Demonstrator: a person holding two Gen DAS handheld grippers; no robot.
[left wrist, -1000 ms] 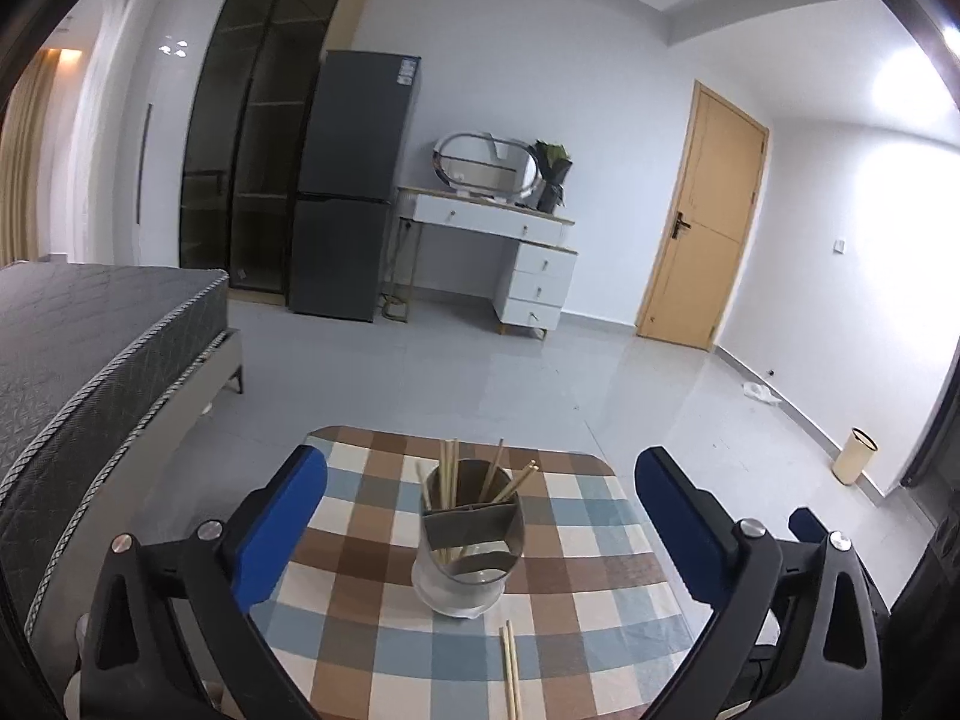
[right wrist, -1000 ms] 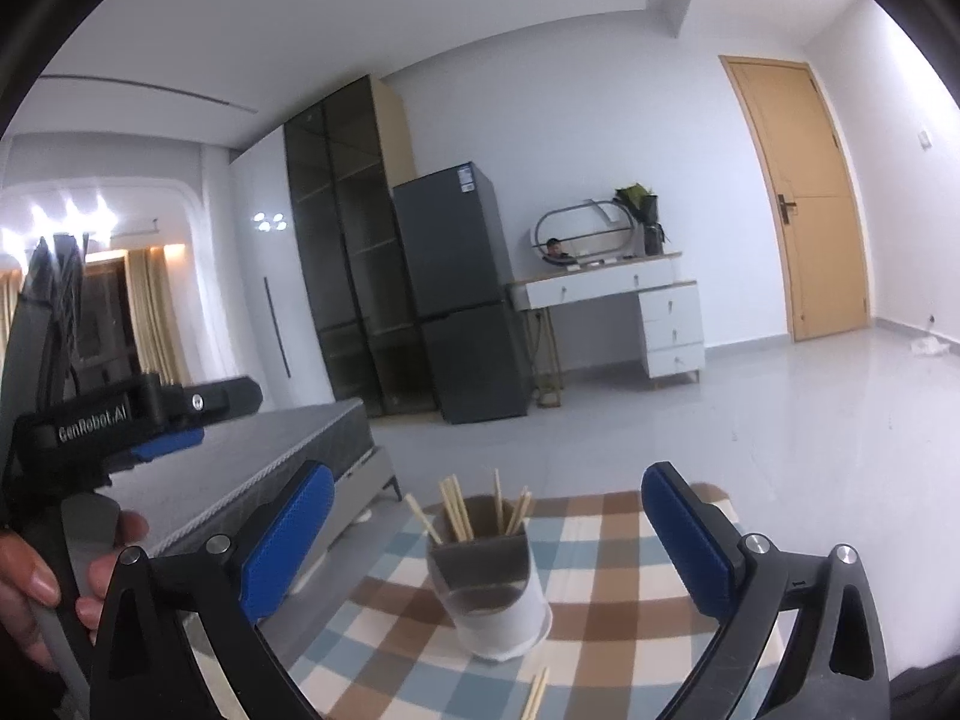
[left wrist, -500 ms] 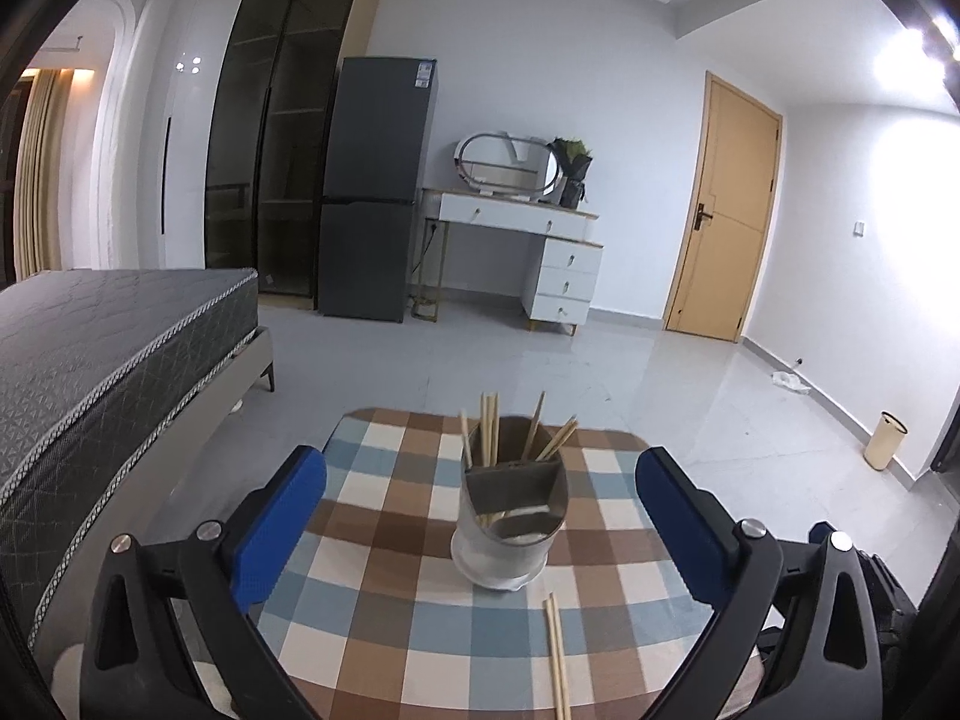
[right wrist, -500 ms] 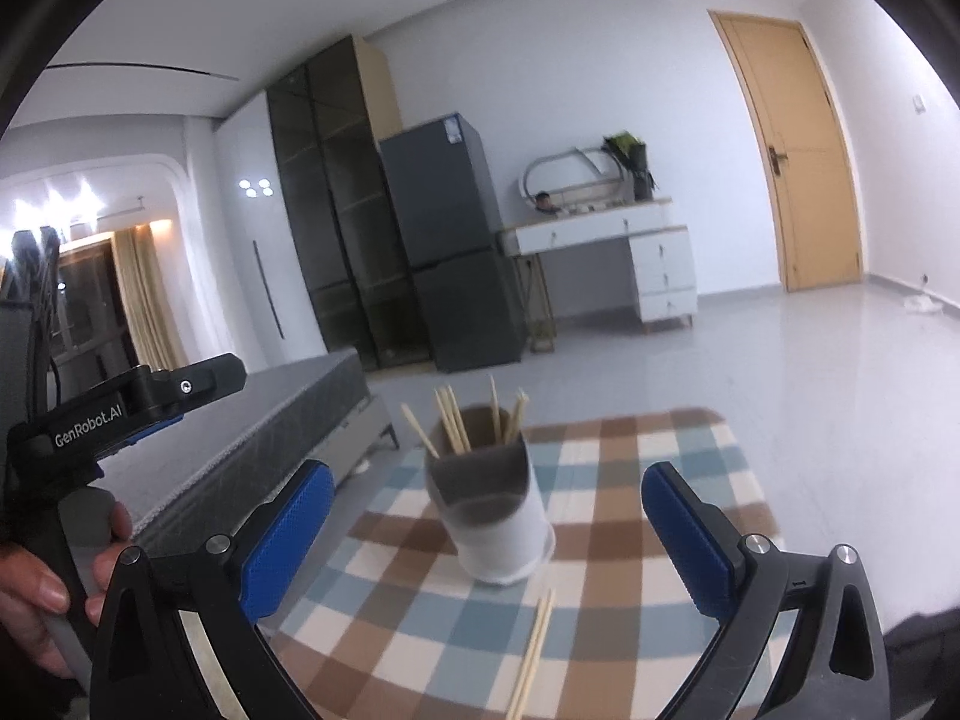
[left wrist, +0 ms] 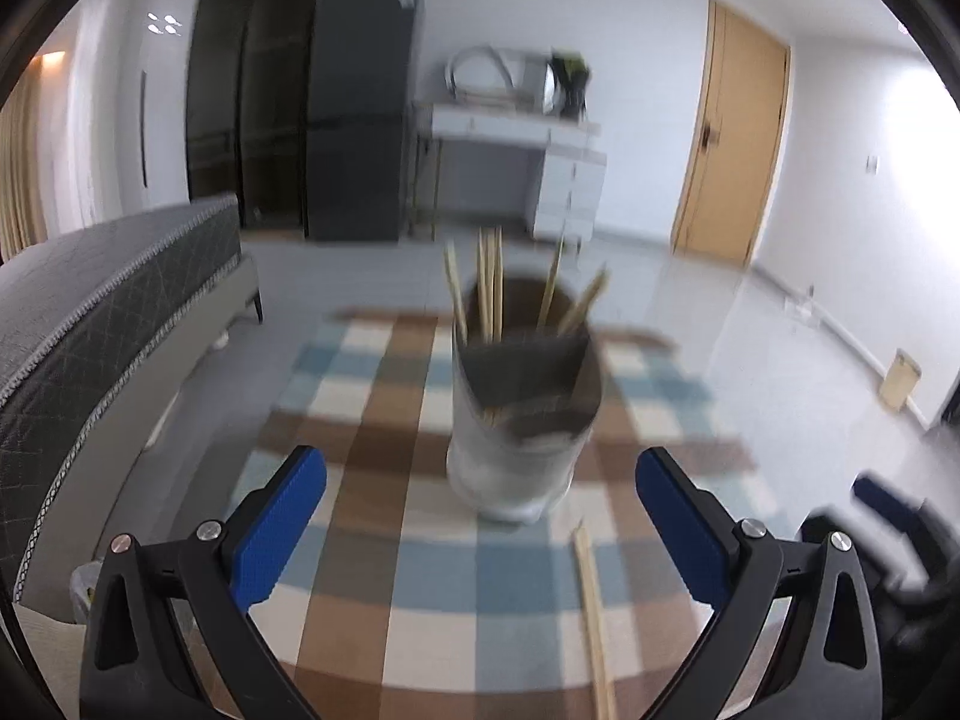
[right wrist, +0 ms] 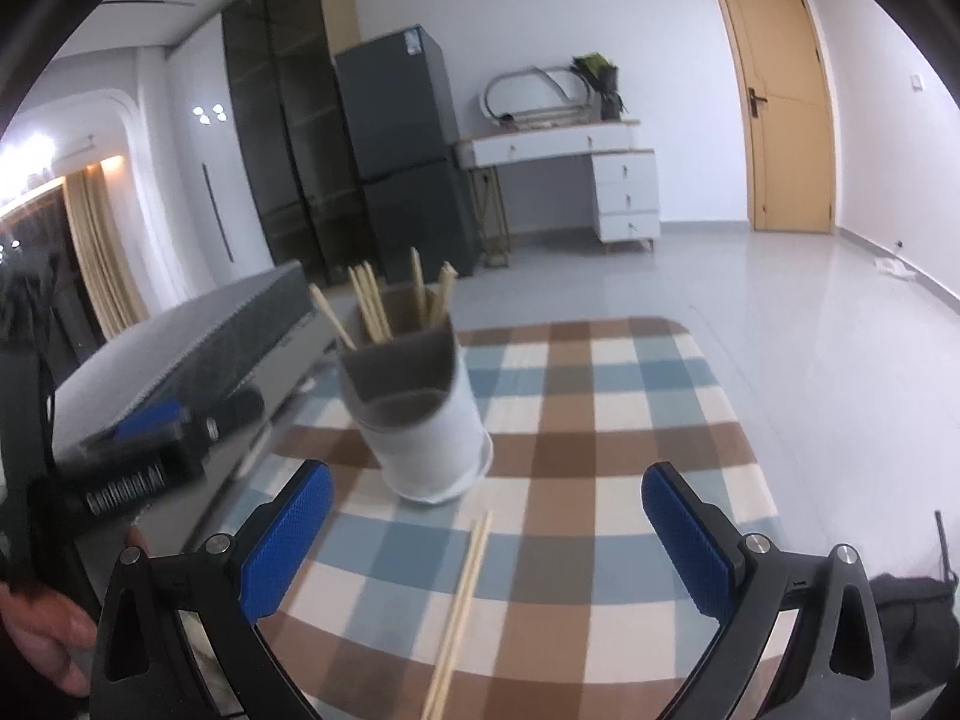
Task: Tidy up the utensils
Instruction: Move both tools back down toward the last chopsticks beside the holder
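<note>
Two loose chopsticks (right wrist: 459, 612) on checked tablecloth (right wrist: 630, 420) just before utensil holder (right wrist: 420, 420) with upright chopsticks (right wrist: 372, 306), left gripper (left wrist: 480, 528) and right gripper (right wrist: 486, 540) spread wide, empty.

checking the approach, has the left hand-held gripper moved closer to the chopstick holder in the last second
Yes. The left hand-held gripper has moved forward toward the chopstick holder, which looms larger against the checked tablecloth in its view.

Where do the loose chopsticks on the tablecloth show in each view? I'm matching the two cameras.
Left wrist: loose chopsticks lie lower right of centre, just right of the holder's base.
Right wrist: they lie bottom centre, before the holder.
Shared landmark: the chopstick holder.
</note>
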